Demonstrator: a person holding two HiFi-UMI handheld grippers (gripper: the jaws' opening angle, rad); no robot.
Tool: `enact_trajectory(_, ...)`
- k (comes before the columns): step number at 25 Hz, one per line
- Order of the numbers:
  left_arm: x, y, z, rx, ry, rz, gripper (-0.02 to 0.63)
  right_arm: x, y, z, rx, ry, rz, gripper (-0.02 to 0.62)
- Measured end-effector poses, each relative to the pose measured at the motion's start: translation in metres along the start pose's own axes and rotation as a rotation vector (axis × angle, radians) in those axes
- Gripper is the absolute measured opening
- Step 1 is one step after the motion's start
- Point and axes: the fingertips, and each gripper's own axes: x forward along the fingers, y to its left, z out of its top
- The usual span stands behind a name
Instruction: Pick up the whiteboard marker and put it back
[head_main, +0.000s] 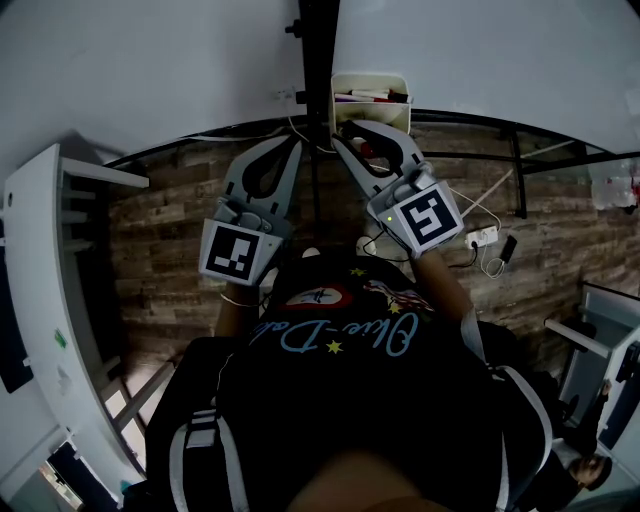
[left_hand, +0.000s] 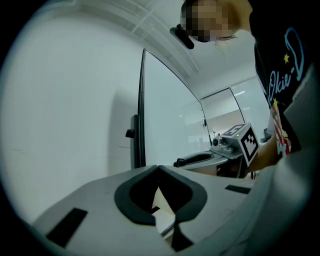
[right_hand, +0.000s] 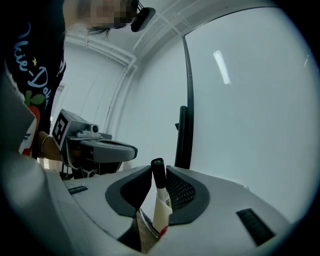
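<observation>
The whiteboard marker (right_hand: 160, 201) has a black cap, a white body and a red end. It stands upright between the jaws of my right gripper (right_hand: 158, 171), which is shut on it. In the head view the right gripper (head_main: 352, 132) points at a white holder (head_main: 372, 82) on the wall with other markers in it, and the marker's red end (head_main: 369, 150) shows between its jaws. Just to its left, my left gripper (head_main: 293, 147) is level with it. Its jaw tips meet in the left gripper view (left_hand: 159, 169), with nothing between them.
A whiteboard (right_hand: 250, 100) fills the space ahead, with a black post (head_main: 318, 50) along its edge. A white shelf unit (head_main: 40, 300) stands at the left. A power strip with cables (head_main: 481, 238) lies on the brick-patterned floor at the right.
</observation>
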Motion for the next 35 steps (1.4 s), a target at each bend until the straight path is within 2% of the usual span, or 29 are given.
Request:
enact_trajectory(9, 0.000, 0.001, 0.004, -0.001, -0.021, 0.005, -0.012, 0.001, -0.001, 0.005, -0.021, -0.011, -0.005, 0.095)
enact_trajectory(20, 0.000, -0.006, 0.002, 0.013, 0.001, 0.018, -0.012, -0.010, -0.004, 0.018, -0.037, -0.049, -0.008, 0.092)
enact_trajectory(35, 0.003, -0.016, 0.008, 0.010, -0.010, 0.068, -0.012, -0.022, -0.010, 0.042, -0.064, -0.087, 0.042, 0.092)
